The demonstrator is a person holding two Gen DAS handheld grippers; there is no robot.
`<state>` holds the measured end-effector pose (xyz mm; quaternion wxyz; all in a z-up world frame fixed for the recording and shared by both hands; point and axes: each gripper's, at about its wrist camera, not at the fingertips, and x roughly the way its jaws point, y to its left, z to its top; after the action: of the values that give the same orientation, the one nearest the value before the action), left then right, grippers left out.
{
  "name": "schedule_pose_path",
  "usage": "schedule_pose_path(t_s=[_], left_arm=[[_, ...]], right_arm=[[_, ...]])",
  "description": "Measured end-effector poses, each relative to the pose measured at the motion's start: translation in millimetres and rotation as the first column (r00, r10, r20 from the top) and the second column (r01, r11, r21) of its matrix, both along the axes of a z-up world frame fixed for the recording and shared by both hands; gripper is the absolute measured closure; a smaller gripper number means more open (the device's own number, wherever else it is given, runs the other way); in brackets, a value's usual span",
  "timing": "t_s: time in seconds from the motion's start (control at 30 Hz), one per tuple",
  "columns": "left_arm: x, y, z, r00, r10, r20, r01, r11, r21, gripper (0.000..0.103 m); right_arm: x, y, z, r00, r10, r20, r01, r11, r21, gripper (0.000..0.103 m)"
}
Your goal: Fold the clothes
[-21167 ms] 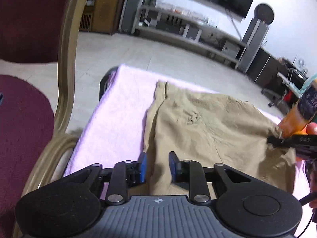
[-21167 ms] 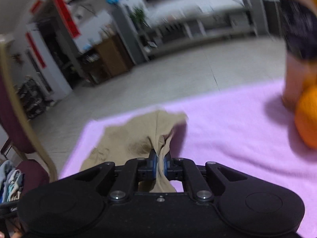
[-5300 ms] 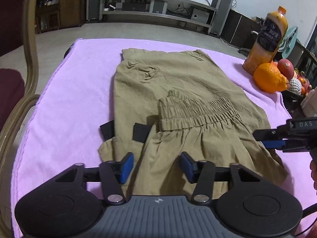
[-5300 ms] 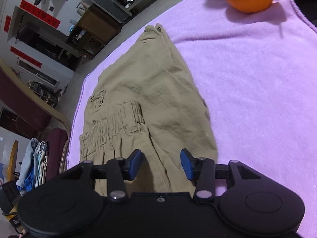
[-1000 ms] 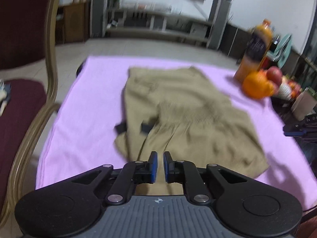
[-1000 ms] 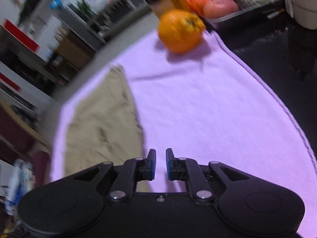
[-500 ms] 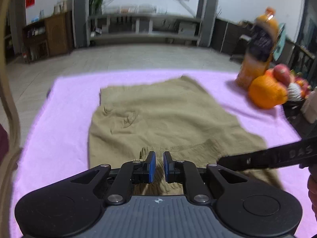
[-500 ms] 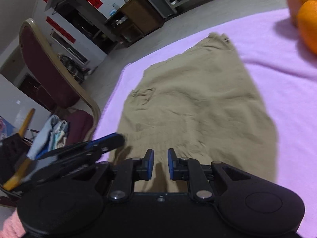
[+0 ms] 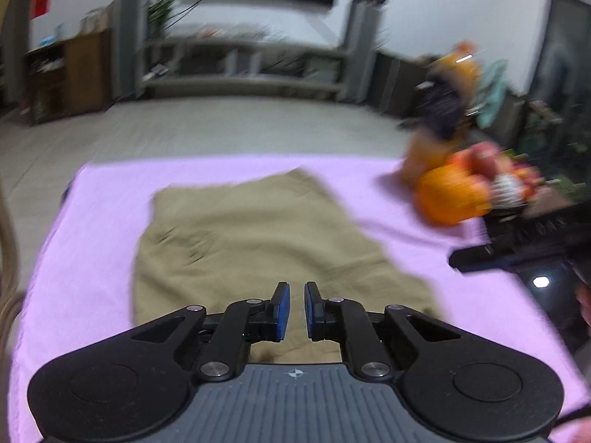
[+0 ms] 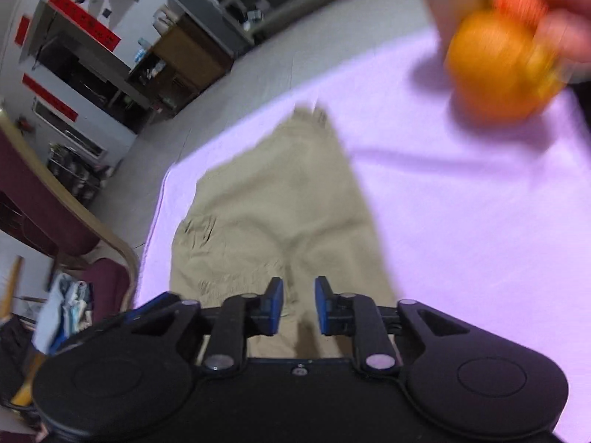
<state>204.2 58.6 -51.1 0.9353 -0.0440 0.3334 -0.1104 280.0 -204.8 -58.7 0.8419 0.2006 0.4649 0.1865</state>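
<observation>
The khaki trousers (image 9: 258,243) are lying folded on the purple cloth (image 9: 92,221) that is covering the tabletop, with a pocket seam showing toward their left side. The left claw (image 9: 296,310) is hanging just above the near edge of the trousers, its blue pads a narrow gap apart and gripping nothing. The right claw (image 10: 298,306) is hovering over the same near edge, its pads slightly parted and empty. An orange (image 10: 495,70) and a juice bottle (image 9: 443,110) are sitting blurred at the far right.
</observation>
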Motion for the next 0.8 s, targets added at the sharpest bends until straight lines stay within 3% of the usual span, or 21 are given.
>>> schedule_pose_path(t_s=[0.07, 0.17, 0.3, 0.4, 0.57, 0.8], left_arm=[[-3, -10, 6, 0.999, -0.043, 0.015, 0.043, 0.999, -0.030, 0.086], [11, -29, -9, 0.997, -0.062, -0.043, 0.061, 0.998, -0.022, 0.084], [49, -40, -52, 0.987, -0.036, -0.156, 0.040, 0.999, 0.023, 0.092], [72, -34, -74, 0.984, -0.021, -0.177, 0.024, 1.000, 0.016, 0.096], [88, -31, -84, 0.977, -0.086, -0.195, 0.094, 0.995, 0.032, 0.096], [94, -19, -87, 0.966, -0.137, -0.218, 0.130, 0.991, -0.046, 0.096]], right_arm=[[-8, -15, 21, 0.996, -0.009, 0.085, 0.013, 0.999, -0.043, 0.061], [2, -34, 25, 0.989, -0.027, 0.145, 0.036, 0.997, -0.066, 0.051], [47, -44, -13, 0.998, -0.035, 0.056, 0.033, 0.999, 0.040, 0.052], [81, -42, -41, 0.999, -0.026, 0.019, 0.025, 0.996, 0.090, 0.064], [139, -16, -64, 0.998, 0.006, 0.065, -0.013, 0.995, 0.103, 0.069], [209, 26, -98, 0.997, 0.052, 0.056, -0.057, 0.994, 0.092, 0.068]])
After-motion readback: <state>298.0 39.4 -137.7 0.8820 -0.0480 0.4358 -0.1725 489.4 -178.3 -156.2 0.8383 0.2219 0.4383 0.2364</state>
